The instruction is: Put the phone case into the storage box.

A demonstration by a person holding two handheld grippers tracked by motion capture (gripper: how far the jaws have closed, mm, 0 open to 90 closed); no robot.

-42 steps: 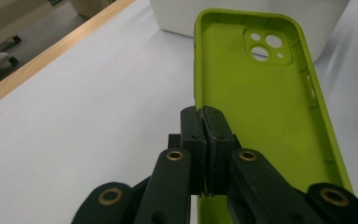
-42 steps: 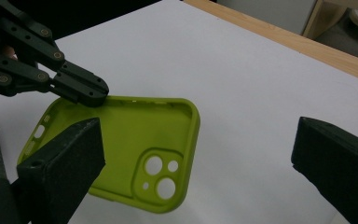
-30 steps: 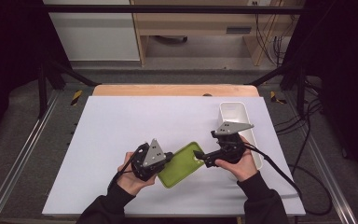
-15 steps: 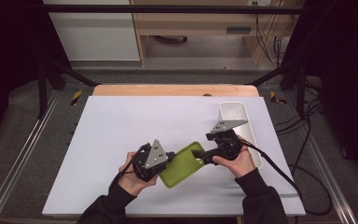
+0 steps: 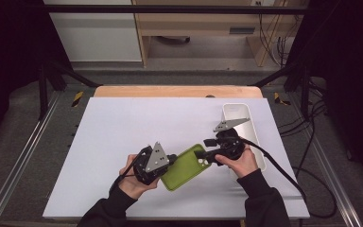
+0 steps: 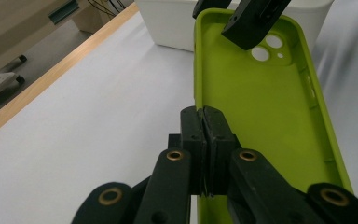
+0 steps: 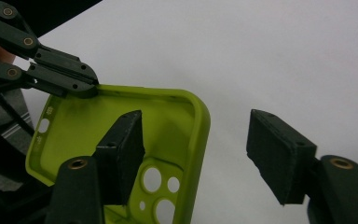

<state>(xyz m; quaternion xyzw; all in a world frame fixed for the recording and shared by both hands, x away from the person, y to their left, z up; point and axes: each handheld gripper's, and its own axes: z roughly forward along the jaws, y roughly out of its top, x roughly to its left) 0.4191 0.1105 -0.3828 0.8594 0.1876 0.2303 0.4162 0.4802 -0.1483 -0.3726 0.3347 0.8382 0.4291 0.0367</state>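
Observation:
A lime-green phone case (image 5: 185,166) is held just above the white table, hollow side up. My left gripper (image 5: 171,161) is shut on the case's long rim (image 6: 198,70), pads (image 6: 192,126) pressed together over it. My right gripper (image 5: 200,154) straddles the corner at the case's (image 7: 168,116) camera-hole end. One pad (image 7: 123,149) is inside the shell and the other (image 7: 277,154) stands outside, with a gap to the rim. Its jaws have just been closing; they do not press on the case.
A long white tray (image 5: 236,109) stands at the right, just behind my right hand; its wall (image 6: 168,23) shows beyond the case. The white table sheet (image 5: 123,123) stretches away to the left and back, with a wooden edge (image 5: 170,91) behind it.
The right gripper's jaws have narrowed around the case's camera end, and that hand shifted slightly. The left gripper and the case stayed put.

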